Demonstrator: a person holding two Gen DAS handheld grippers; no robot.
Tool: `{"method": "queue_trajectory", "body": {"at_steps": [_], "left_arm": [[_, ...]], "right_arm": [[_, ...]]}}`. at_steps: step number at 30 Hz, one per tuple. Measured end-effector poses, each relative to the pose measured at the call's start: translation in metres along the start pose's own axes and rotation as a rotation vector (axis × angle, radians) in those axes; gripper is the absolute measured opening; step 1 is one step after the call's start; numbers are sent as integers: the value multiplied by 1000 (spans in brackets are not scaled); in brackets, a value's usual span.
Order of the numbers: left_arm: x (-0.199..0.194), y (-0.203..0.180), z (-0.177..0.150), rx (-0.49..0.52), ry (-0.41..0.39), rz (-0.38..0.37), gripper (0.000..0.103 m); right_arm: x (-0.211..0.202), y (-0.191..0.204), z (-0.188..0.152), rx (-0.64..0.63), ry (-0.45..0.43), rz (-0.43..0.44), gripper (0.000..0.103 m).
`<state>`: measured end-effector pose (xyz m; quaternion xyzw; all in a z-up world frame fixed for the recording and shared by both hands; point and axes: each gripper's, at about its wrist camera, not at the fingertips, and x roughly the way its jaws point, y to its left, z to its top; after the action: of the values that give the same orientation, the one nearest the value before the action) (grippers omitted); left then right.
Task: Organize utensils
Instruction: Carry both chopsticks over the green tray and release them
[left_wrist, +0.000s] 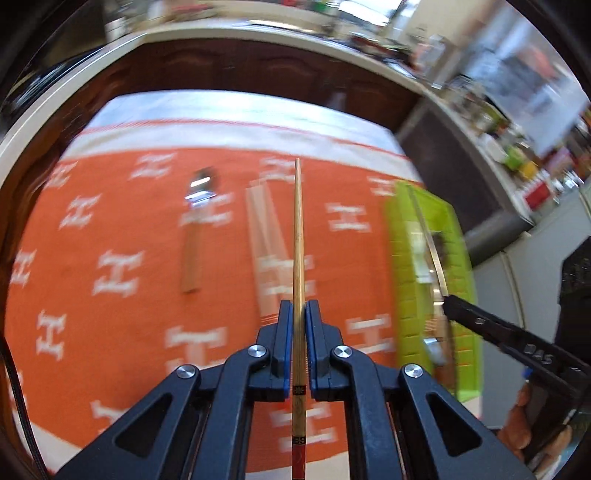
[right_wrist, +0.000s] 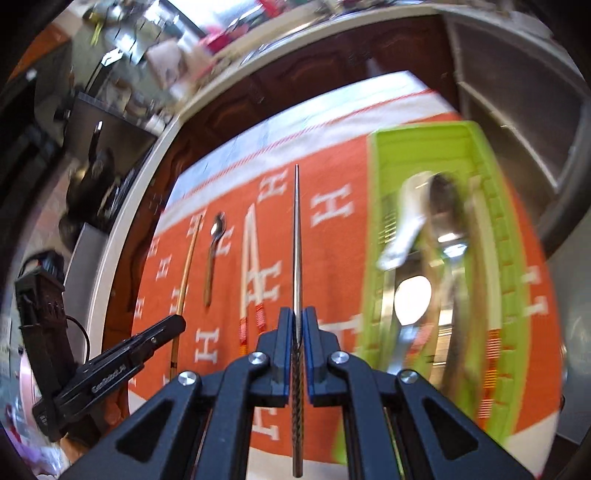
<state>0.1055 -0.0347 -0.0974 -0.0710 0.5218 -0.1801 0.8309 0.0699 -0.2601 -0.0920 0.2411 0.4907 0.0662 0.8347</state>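
Both grippers are clenched, each on 1 chopstick. The left gripper (left_wrist: 299, 306) has its fingers pressed against a wooden chopstick (left_wrist: 297, 229) that runs straight out ahead, clear of the orange cloth (left_wrist: 110, 221) that covers the bench. The right gripper (right_wrist: 297, 314) pinches a metal chopstick (right_wrist: 296, 236) the same way, tip forward and raised above the cloth. The green tray (right_wrist: 417, 147) sits along the cloth's right edge and already holds several pieces: a white spoon (right_wrist: 406, 221), a shiny metal spoon (right_wrist: 412, 299) and what looks like a darker ladle or large spoon, though blur makes that one hard to name. Out on the cloth, 3 pieces lie loose near its left half: a wood-handled spoon (right_wrist: 213, 258) and a pair of pale chopsticks (right_wrist: 245, 266) with striped ends, splayed apart. So the sorting seems somewhere past halfway: part of the set is in the tray, 2 chopsticks are in the air, and the spoon and pale pair are left to gather. Judging by the layout, the 2 held sticks belong in the tray next, and the thin, smooth metal one could slip or swing in the grip on the way.
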Motion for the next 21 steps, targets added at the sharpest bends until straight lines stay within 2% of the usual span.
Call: {"method": "queue_trajectory", "body": {"at_steps": [6, 11, 17, 19, 21], "left_arm": [[24, -81, 17, 121, 39, -101, 4], [52, -121, 21, 153, 95, -150, 4], [84, -140, 22, 150, 154, -178, 5], [88, -139, 21, 152, 167, -171, 9], [87, -135, 19, 152, 165, -156, 18]], "right_arm": [[-19, -44, 6, 86, -52, -101, 6], [-19, -73, 6, 125, -37, -166, 6], [-15, -82, 4, 112, -20, -217, 6], [-16, -82, 4, 111, -26, -228, 7], [-17, -84, 5, 123, -26, -211, 7]]}}
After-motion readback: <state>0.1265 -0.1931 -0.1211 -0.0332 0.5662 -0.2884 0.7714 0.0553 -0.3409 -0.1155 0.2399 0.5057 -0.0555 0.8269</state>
